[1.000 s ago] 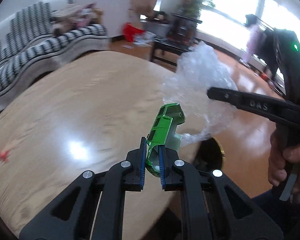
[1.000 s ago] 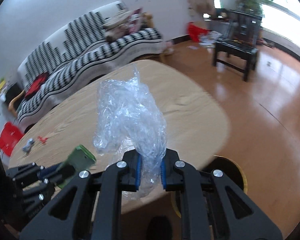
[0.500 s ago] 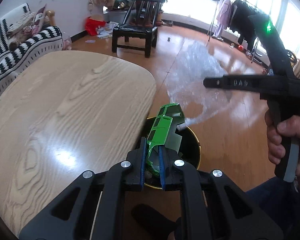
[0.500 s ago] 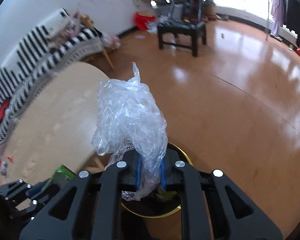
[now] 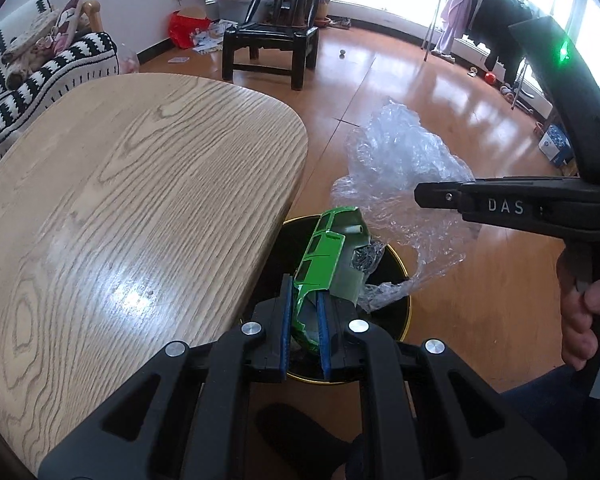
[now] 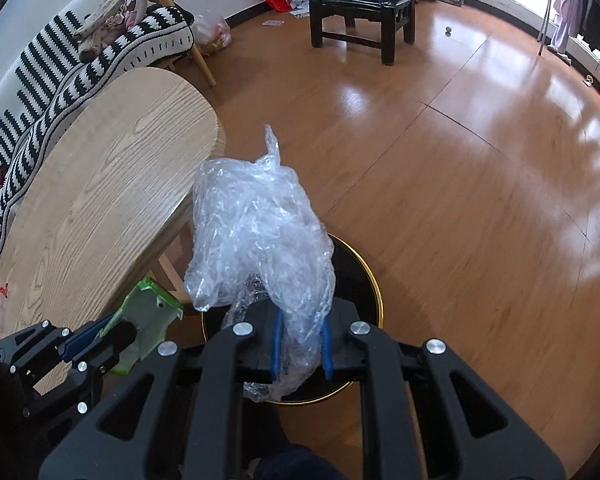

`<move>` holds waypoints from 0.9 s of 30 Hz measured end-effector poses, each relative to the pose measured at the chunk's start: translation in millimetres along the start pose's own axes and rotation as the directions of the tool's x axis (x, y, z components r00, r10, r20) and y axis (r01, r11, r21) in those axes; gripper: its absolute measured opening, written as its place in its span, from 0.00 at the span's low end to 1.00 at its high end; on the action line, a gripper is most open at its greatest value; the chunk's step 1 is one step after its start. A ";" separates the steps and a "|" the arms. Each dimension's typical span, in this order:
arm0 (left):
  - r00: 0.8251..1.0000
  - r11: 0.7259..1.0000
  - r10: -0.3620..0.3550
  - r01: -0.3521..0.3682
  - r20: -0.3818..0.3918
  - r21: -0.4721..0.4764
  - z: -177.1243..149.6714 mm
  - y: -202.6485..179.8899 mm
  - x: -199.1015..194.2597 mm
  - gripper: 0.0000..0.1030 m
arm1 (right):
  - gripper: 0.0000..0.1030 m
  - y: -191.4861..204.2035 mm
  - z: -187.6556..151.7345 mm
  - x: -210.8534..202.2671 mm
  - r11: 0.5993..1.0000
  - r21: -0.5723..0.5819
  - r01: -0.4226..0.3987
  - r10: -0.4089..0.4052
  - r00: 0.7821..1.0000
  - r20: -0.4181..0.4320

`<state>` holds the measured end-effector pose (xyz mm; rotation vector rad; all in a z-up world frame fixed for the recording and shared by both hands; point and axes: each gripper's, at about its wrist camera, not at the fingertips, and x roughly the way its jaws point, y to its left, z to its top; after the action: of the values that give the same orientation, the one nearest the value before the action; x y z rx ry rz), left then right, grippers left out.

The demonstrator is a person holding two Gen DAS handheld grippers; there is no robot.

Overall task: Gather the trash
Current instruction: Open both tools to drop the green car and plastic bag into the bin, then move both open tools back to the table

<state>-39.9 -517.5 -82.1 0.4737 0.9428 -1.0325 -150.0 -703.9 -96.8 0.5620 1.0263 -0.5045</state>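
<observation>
Your left gripper (image 5: pixel 304 330) is clenched on a green toy car shell (image 5: pixel 326 256), its 2 blue pads pressed against the shell's lower end while the rest juts up and forward, tilted toward the right. Directly below it sits a black trash bin (image 5: pixel 404 280) with a gold rim, standing on the wooden floor (image 5: pixel 440 92) just beside the rounded end of the light wood table (image 5: pixel 140 200); the shell hangs over the bin's opening, not touching it as far as you can see. Your right gripper (image 6: pixel 300 346) is clenched on a crumpled clear plastic bag (image 6: pixel 256 232), which bunches up and forward from between the 2 blue pads, with a loose tail hanging below them. In the right wrist view the bag hangs over that same bin (image 6: pixel 374 292), whose dark inside already holds some crinkled dark material, hard to identify. From the left wrist view, the right gripper's finger marked DAS reaches in from the right with the bag (image 5: pixel 400 184) billowing around it, just beside the toy shell and close enough that you cannot tell whether they touch. From the right wrist view, the left gripper (image 6: pixel 96 340) shows at the lower left holding the shell (image 6: pixel 146 320) at the table (image 6: pixel 92 208) edge. A black chair (image 5: pixel 274 40) and a striped sofa (image 6: pixel 80 68) stand well apart, farther back in the room.
</observation>
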 end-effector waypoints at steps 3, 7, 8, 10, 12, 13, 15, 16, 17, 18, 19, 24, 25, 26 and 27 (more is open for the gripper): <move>1.000 1.000 0.003 -0.003 -0.004 -0.003 1.1 0.6 2.0 0.10 | 0.15 4.7 2.7 -0.7 1.000 -0.009 -0.002 0.002 1.000 0.000; 1.000 1.000 -0.002 0.002 -0.004 -0.008 2.8 0.1 2.6 0.11 | 0.16 4.3 5.1 -1.8 1.000 -0.009 0.000 0.000 1.000 0.004; 1.000 1.000 -0.004 0.004 -0.003 -0.007 3.2 -0.5 2.1 0.11 | 0.18 3.9 5.2 -2.3 1.000 -0.006 0.001 -0.001 1.000 0.005; 1.000 1.000 -0.006 0.006 0.000 -0.005 4.0 -1.3 1.5 0.15 | 0.43 3.1 5.5 -3.6 1.000 -0.003 0.003 -0.003 1.000 0.013; 1.000 1.000 -0.005 0.005 0.002 0.000 4.2 -2.7 0.7 0.22 | 0.61 4.5 5.2 -7.5 1.000 -0.004 0.002 -0.002 0.999 0.034; 1.000 1.000 -0.005 0.005 0.006 0.001 4.0 -3.1 0.1 0.31 | 0.62 5.4 5.1 -8.8 1.000 -0.008 0.003 -0.002 0.999 0.043; 1.000 1.000 -0.003 0.003 0.020 0.005 3.7 -3.9 -2.6 0.40 | 0.62 5.9 5.6 -11.1 1.000 -0.006 0.002 -0.002 0.999 0.051; 1.000 1.000 -0.004 0.003 0.026 0.009 3.8 -4.8 -3.7 0.44 | 0.62 6.3 5.8 -11.0 1.000 -0.006 -0.005 0.005 0.999 0.049; 1.000 1.000 -0.005 0.005 0.030 0.013 3.9 -5.8 -4.5 0.46 | 0.62 6.7 5.7 -11.0 1.000 -0.007 -0.003 0.003 0.999 0.050; 0.999 1.000 -0.005 0.004 0.033 0.017 3.8 -6.6 -5.1 0.48 | 0.62 7.1 5.9 -11.0 1.000 -0.008 0.001 0.000 0.999 0.051; 0.999 1.000 -0.003 0.002 0.035 0.020 3.9 -7.3 -5.6 0.49 | 0.62 7.0 6.3 -11.0 1.000 -0.008 0.000 0.000 0.999 0.051; 0.999 1.000 0.001 -0.001 0.039 0.017 4.6 -7.9 -8.0 0.54 | 0.62 4.0 9.4 -16.0 1.000 0.008 -0.008 0.007 0.998 0.070; 0.999 1.000 0.003 -0.004 0.042 0.017 5.1 -7.5 -9.6 0.54 | 0.62 3.8 9.9 -17.8 1.000 0.013 -0.009 0.008 0.997 0.079; 0.999 1.000 0.005 -0.005 0.045 0.015 5.4 -6.5 -11.6 0.55 | 0.62 3.6 10.3 -20.0 1.000 0.018 -0.014 0.012 0.996 0.088; 0.999 1.000 0.006 -0.007 0.053 0.012 5.9 -5.4 -15.4 0.56 | 0.63 2.7 10.9 -22.0 1.000 0.022 -0.018 0.016 0.995 0.097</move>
<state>-44.9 -516.4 -65.6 0.4573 0.8879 -1.0409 -150.7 -706.1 -72.2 0.5611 0.9238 -0.5243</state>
